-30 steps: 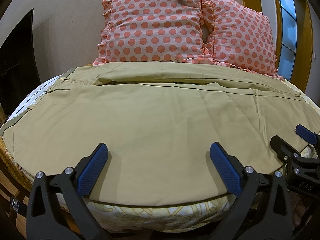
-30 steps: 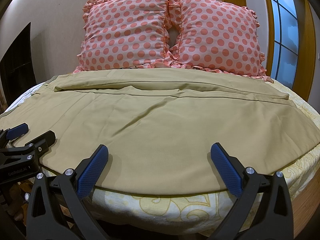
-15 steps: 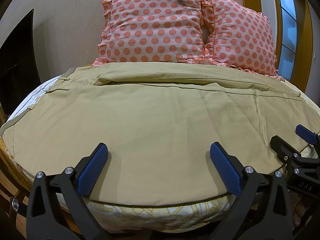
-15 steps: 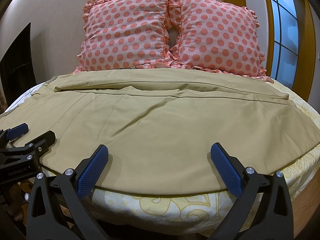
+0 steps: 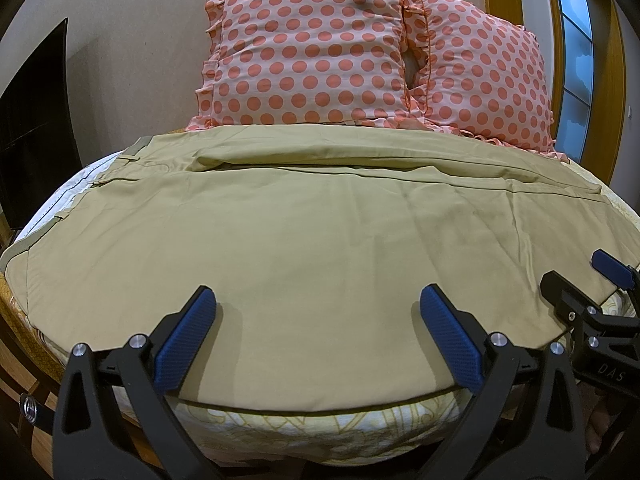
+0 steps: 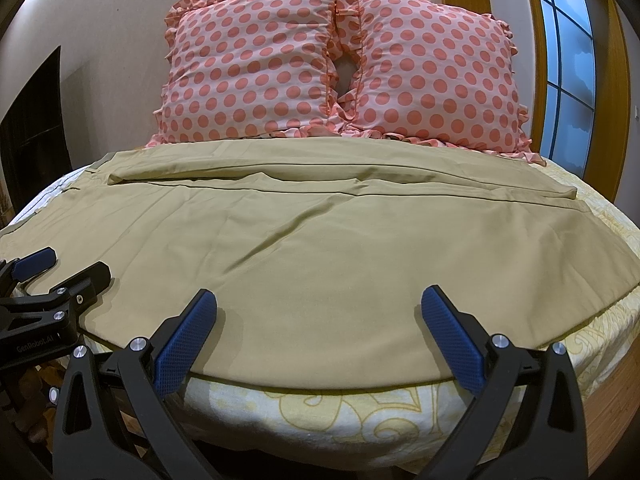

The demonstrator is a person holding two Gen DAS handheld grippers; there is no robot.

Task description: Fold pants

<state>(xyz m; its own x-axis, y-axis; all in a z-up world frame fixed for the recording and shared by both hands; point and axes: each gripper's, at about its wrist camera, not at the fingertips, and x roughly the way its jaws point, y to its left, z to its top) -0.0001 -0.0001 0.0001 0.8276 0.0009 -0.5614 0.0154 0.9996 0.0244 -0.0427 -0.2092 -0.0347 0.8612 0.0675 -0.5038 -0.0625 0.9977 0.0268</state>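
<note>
Khaki pants (image 5: 304, 224) lie spread flat across the bed, waistband at the left (image 5: 132, 152), legs running right; they also fill the right wrist view (image 6: 320, 248). The far leg lies as a folded strip (image 6: 320, 172) near the pillows. My left gripper (image 5: 316, 312) is open and empty, hovering over the pants' near edge. My right gripper (image 6: 318, 312) is open and empty over the same edge, further right. Each gripper shows in the other's view: the right one (image 5: 580, 280), the left one (image 6: 60, 268).
Two pink polka-dot pillows (image 5: 312, 52) (image 6: 432, 68) lean against the wall at the head of the bed. A yellow patterned sheet (image 6: 360, 412) covers the mattress below the pants' edge. A window (image 6: 568, 64) is at right, a dark screen (image 5: 32, 120) at left.
</note>
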